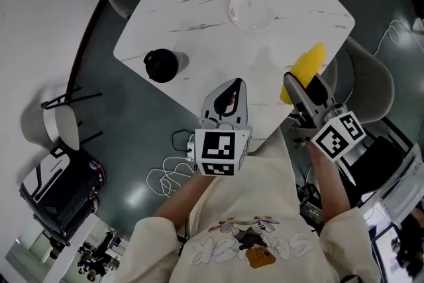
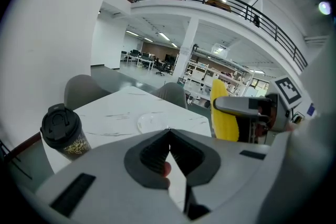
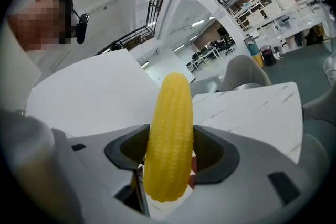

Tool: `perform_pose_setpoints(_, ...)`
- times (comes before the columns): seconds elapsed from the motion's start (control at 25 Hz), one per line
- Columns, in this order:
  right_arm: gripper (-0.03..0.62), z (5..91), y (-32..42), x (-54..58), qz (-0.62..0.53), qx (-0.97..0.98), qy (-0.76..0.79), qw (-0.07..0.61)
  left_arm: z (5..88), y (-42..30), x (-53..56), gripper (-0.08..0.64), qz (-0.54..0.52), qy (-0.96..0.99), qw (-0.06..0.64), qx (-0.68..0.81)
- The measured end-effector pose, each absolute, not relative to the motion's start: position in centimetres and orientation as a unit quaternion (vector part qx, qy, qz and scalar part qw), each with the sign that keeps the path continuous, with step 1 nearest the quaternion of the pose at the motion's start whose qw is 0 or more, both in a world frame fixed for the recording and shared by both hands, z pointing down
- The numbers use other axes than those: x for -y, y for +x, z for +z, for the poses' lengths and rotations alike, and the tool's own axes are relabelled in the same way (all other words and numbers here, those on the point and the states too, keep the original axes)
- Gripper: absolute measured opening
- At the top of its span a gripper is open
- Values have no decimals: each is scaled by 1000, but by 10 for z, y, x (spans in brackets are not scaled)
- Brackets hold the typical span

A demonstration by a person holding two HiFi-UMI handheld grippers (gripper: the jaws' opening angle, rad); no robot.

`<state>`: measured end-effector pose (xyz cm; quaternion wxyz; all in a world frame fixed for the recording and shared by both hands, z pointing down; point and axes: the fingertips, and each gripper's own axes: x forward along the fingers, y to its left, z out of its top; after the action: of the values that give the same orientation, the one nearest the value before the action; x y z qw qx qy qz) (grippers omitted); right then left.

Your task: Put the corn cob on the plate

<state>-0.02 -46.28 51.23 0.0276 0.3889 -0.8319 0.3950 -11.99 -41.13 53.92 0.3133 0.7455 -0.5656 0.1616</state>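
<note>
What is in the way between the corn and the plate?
Nothing that I can see. The right gripper is shut on the corn cob, and only bare table lies between it and the plate. The black cup stands far off to the left, out of the path.

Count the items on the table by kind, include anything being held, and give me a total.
corn cob: 1
plate: 1
lidded cup: 1
Total: 3
</note>
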Motion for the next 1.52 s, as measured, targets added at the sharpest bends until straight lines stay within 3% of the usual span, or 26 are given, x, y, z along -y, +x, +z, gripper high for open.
perform_pose_setpoints(1.52, 259, 647, -68, 579, 368, 826, 403, 139, 665, -171, 499, 8, 176, 714, 359, 574)
